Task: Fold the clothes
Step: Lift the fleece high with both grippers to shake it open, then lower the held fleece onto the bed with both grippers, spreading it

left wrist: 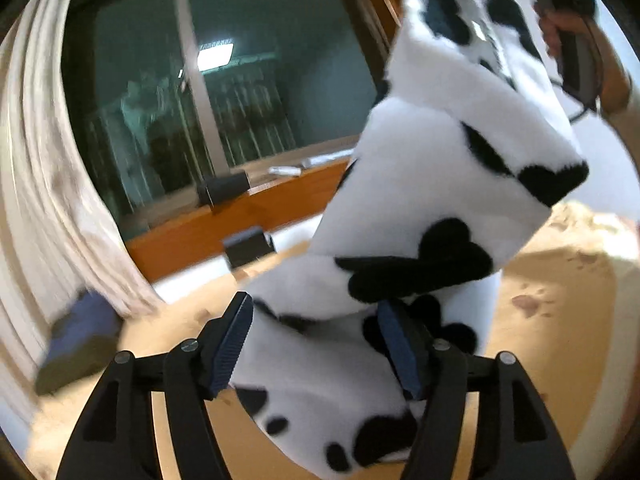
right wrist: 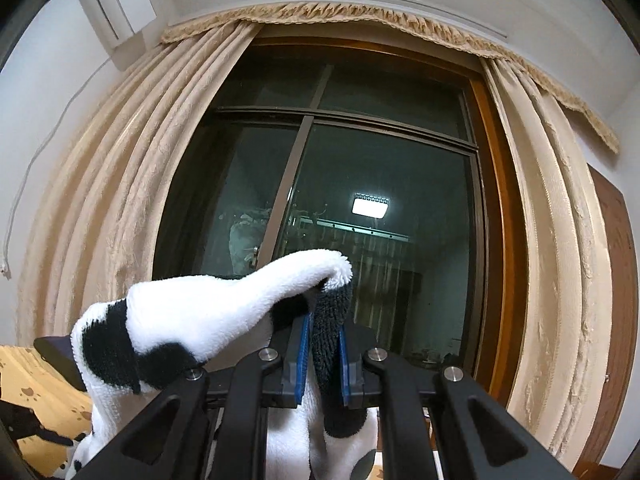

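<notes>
Where lettering might show, plain cow-print fleece (left wrist: 420, 184)

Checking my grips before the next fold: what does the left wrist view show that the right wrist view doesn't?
Left only: left gripper, jaws open around the hanging cow-print fleece garment; the person's hand on the right gripper; the windowsill.
Right only: right gripper shut on the fleece; curtain valance.
Both: the garment, window, paw-print sheet.

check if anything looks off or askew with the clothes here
Nothing damaged or spilled. The cow-print fleece garment hangs bunched and twisted, not flat: the right gripper pinches one edge up high, while the left gripper is open around its lower part.
</notes>
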